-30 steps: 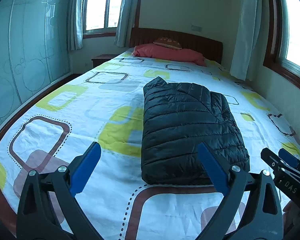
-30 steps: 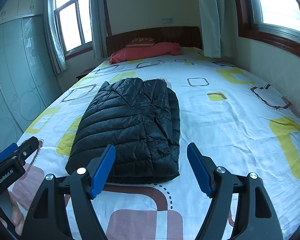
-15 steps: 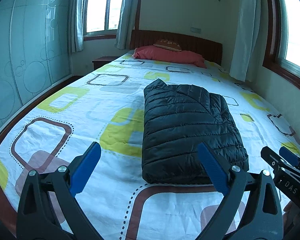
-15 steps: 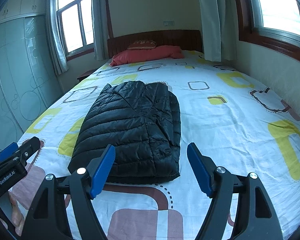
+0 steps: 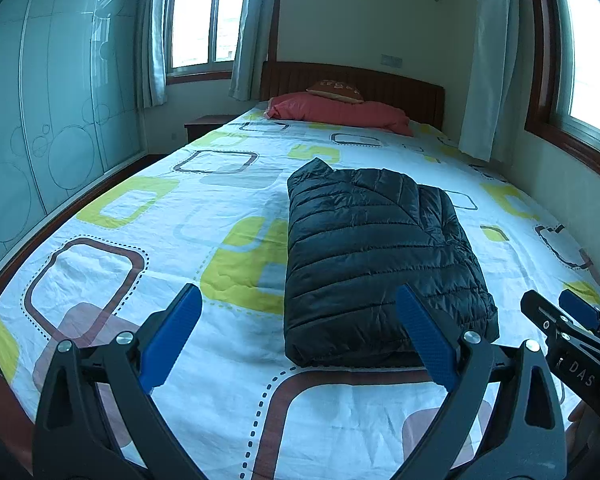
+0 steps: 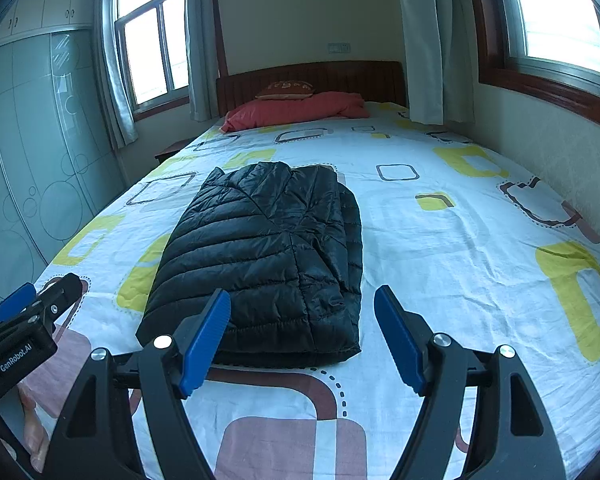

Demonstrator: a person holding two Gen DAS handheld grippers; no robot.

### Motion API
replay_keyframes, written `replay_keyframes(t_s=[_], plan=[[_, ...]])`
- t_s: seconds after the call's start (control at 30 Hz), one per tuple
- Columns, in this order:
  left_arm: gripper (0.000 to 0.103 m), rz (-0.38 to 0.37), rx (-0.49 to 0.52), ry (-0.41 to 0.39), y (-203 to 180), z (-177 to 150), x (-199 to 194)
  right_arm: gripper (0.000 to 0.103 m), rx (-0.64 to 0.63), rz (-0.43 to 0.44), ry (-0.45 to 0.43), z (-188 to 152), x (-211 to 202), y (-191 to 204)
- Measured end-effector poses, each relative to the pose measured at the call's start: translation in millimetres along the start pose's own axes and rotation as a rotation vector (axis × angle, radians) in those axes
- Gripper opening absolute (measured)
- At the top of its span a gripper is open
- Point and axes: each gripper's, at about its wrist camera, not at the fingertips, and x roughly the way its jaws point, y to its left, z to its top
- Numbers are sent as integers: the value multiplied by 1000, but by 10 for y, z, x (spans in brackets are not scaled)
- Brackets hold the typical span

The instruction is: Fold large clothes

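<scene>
A black quilted puffer jacket [image 5: 376, 256] [image 6: 268, 256] lies folded into a neat rectangle on the patterned bed sheet [image 5: 140, 240] [image 6: 460, 248]. My left gripper [image 5: 296, 300] hovers open above the near end of the bed, just short and left of the jacket's front edge, with nothing between its blue pads. My right gripper [image 6: 302, 300] is also open and empty, held before the jacket's near right corner. Each gripper shows at the side of the other's view: the right one [image 5: 572, 320] and the left one [image 6: 32, 304].
A red pillow [image 5: 340, 112] [image 6: 296, 110] and a small brown cushion [image 6: 290, 89] lie at the wooden headboard [image 5: 352, 80]. A frosted wardrobe [image 5: 40, 120] stands along the left, a wall and curtained windows [image 6: 556, 12] on the right. A nightstand [image 5: 204, 124] sits at the far left of the bed.
</scene>
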Motion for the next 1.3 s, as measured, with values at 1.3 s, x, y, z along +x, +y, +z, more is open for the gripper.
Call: replay_keyframes(t_s=[1.3], plan=[[101, 31, 14, -55, -35, 59, 1, 74, 11, -6, 9, 3, 36, -124]])
